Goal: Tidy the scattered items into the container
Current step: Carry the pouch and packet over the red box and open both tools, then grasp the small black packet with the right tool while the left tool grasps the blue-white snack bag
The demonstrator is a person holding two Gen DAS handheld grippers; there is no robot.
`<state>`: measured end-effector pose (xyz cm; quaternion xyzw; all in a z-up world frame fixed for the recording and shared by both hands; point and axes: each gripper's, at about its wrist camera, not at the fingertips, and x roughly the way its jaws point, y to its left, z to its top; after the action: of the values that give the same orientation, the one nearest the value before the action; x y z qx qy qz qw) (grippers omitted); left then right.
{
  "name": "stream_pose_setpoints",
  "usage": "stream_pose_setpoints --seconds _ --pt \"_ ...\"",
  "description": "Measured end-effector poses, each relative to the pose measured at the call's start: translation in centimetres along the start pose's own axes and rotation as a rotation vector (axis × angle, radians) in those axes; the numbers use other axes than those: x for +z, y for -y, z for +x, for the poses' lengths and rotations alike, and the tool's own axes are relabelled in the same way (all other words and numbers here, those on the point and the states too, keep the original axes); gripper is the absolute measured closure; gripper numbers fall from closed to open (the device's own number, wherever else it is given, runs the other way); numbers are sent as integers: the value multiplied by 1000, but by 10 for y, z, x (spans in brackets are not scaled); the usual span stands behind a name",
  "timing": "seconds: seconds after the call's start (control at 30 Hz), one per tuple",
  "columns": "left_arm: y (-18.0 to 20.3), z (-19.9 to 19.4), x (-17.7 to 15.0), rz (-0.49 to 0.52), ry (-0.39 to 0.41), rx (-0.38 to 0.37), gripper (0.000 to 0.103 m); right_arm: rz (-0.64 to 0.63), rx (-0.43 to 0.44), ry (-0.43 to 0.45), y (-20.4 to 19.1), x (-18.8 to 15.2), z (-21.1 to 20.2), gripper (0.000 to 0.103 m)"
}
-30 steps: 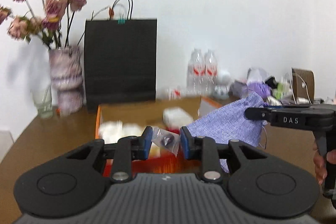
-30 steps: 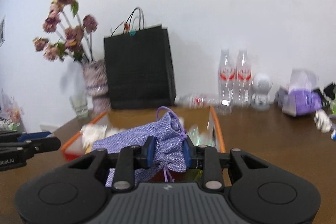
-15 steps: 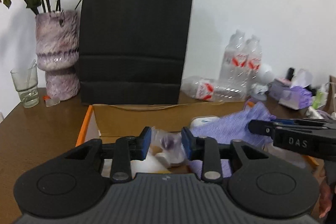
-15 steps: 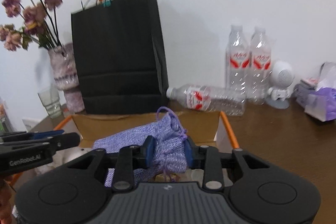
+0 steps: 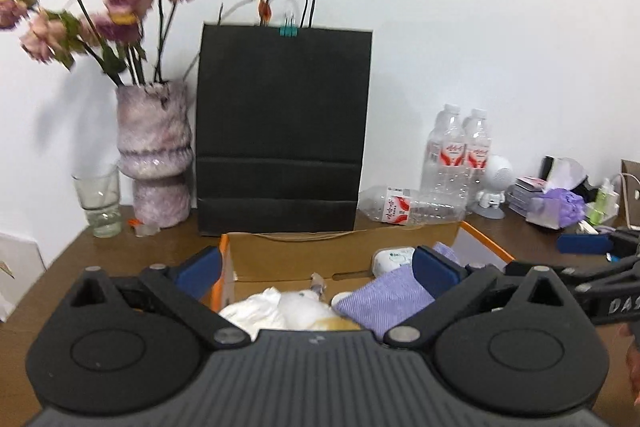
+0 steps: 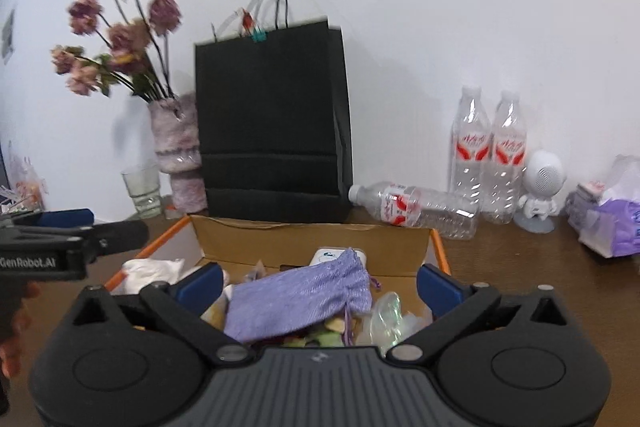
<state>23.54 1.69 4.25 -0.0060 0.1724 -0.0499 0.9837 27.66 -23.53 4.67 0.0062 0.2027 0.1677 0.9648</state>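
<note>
Jaws of the left gripper [image 5: 316, 265] spread to full width, just opened, nothing between the pads. Jaws of the right gripper [image 6: 318, 279] likewise spread and just opened, empty. Purple drawstring pouch [image 6: 300, 297] lying loose inside the cardboard box [image 6: 312, 241], on top of other contents, clear of both pads; judged released there as the intended drop. White crumpled item [image 5: 276, 309] also resting in the box beneath the left gripper. No small clear packet to be made out in the box; cannot tell where it lies. Both grippers held side by side over the near edge of the box, angled slightly downward, each visible at the edge of the other's view. Black paper bag [image 5: 282, 131], vase [image 5: 154, 153] and water bottles [image 6: 486, 155] standing behind the box on the surface [image 6: 520, 259], untouched. Release step judged complete.
</note>
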Motion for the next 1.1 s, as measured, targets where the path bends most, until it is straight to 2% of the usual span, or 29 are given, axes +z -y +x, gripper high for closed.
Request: stream_pose_setpoints --seconds 0.17,0.27,0.43,0.57,0.63,0.7,0.73,0.77,0.8,0.87,0.9,0.93,0.97,1.0,1.03,1.07,1.1 --pt "-8 -41 -25 28 -29 3 0 -44 12 11 -8 -29 -54 0" --pt "-15 -52 -49 13 -94 11 0 -59 13 -41 -10 -57 -69 0" --pt "-20 -49 -89 -36 -239 34 0 -82 4 -180 -15 -100 -59 14" --pt "-27 -43 -103 -105 -281 48 3 -122 -19 -223 -23 -112 -45 26" --pt "-30 -38 -104 -140 -294 51 7 -118 -15 -228 -24 -112 -41 27" --pt "-33 -32 -105 -177 -307 56 15 -110 -23 -237 -23 -112 -37 29" --pt "-35 -28 -105 -190 -315 62 23 -105 -27 -243 -22 -113 -34 30" --pt "-35 -24 -106 -203 -324 67 30 -100 -28 -251 -21 -113 -32 35" --pt "-36 -21 -107 -222 -334 69 31 -95 -26 -262 -21 -114 -30 42" --pt "-36 -17 -108 -242 -329 86 40 -86 -18 -279 -20 -116 -25 49" --pt "-36 -17 -108 -244 -327 91 45 -79 -16 -279 -20 -117 -25 49" --pt "-36 -18 -108 -248 -325 86 57 -76 -15 -278 -20 -117 -26 52" --pt "-36 -18 -108 -247 -323 81 68 -77 -14 -275 -20 -117 -27 62" --pt "-36 -19 -109 -244 -322 77 72 -77 -11 -271 -20 -117 -28 79" --pt "-35 -19 -110 -245 -321 68 83 -78 -9 -269 -21 -117 -29 88" --pt "-36 -20 -111 -251 -318 59 87 -82 -14 -266 -22 -118 -31 93" --pt "-35 -22 -111 -252 -311 56 88 -87 -21 -263 -23 -118 -32 93"
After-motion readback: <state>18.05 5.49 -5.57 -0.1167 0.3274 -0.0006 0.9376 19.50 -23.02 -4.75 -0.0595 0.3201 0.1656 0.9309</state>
